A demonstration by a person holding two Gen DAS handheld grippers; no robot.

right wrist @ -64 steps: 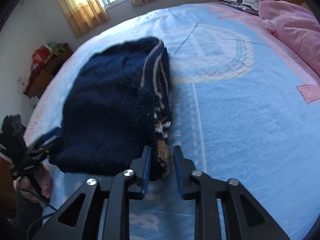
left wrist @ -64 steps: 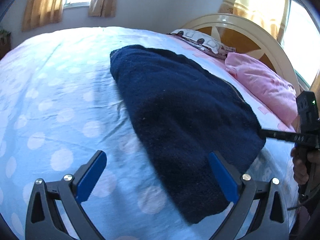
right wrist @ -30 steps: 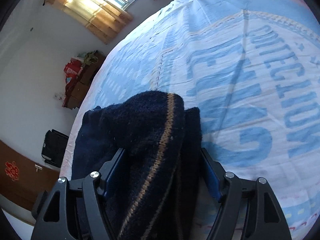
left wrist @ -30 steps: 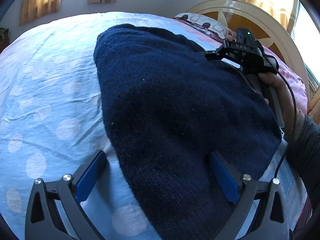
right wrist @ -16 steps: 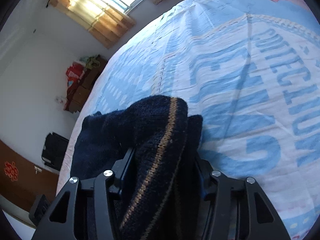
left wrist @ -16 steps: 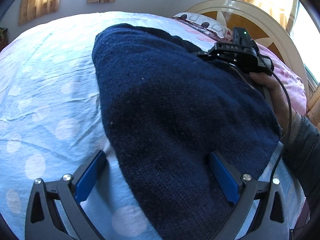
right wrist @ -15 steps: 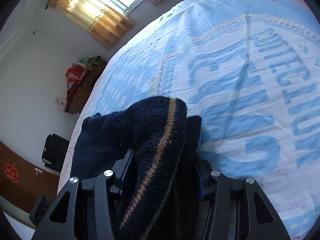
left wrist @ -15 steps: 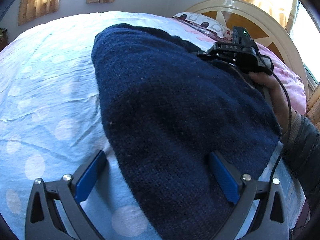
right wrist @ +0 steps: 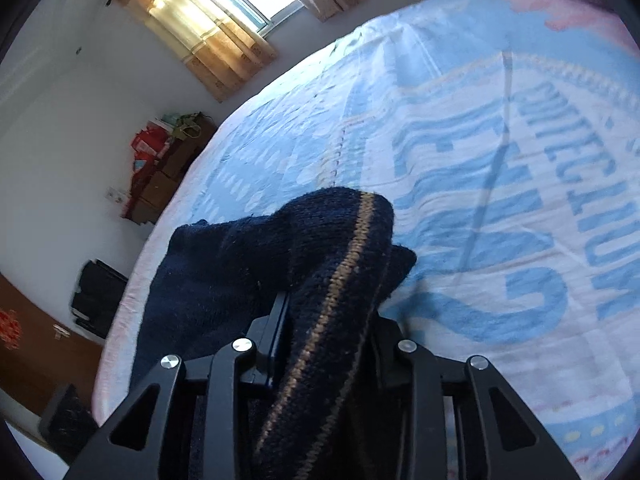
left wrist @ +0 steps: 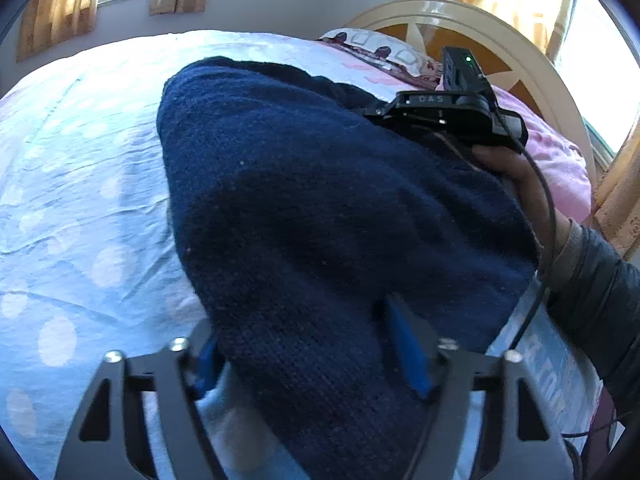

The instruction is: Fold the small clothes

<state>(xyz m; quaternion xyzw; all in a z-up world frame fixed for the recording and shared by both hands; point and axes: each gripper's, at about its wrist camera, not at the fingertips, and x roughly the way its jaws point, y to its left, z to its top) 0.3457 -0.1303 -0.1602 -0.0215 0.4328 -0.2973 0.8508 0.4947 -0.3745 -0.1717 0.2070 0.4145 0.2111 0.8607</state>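
Observation:
A navy knitted sweater point(left wrist: 320, 200) lies folded on the bed. In the left wrist view its near end fills the gap of my left gripper point(left wrist: 308, 352), whose jaws are closing with the blue pads point(left wrist: 406, 348) at the cloth's sides. In the right wrist view my right gripper point(right wrist: 328, 320) has its closing jaws pressed on a thick fold of the sweater point(right wrist: 240, 264) with a tan stripe point(right wrist: 348, 264). A person's hand point(left wrist: 516, 176) holds that gripper at the sweater's far right edge.
The light blue printed bedsheet point(right wrist: 500, 160) spreads around the sweater, dotted on the left point(left wrist: 80, 200). A pink pillow point(left wrist: 560, 160) and a patterned pillow point(left wrist: 376, 46) lie by the cream headboard point(left wrist: 460, 12). A cluttered cabinet point(right wrist: 156, 168) stands by the wall.
Both pairs of jaws have narrowed: the left around the sweater's near end, the right onto the striped fold. Neither hand has shifted noticeably over the last second.

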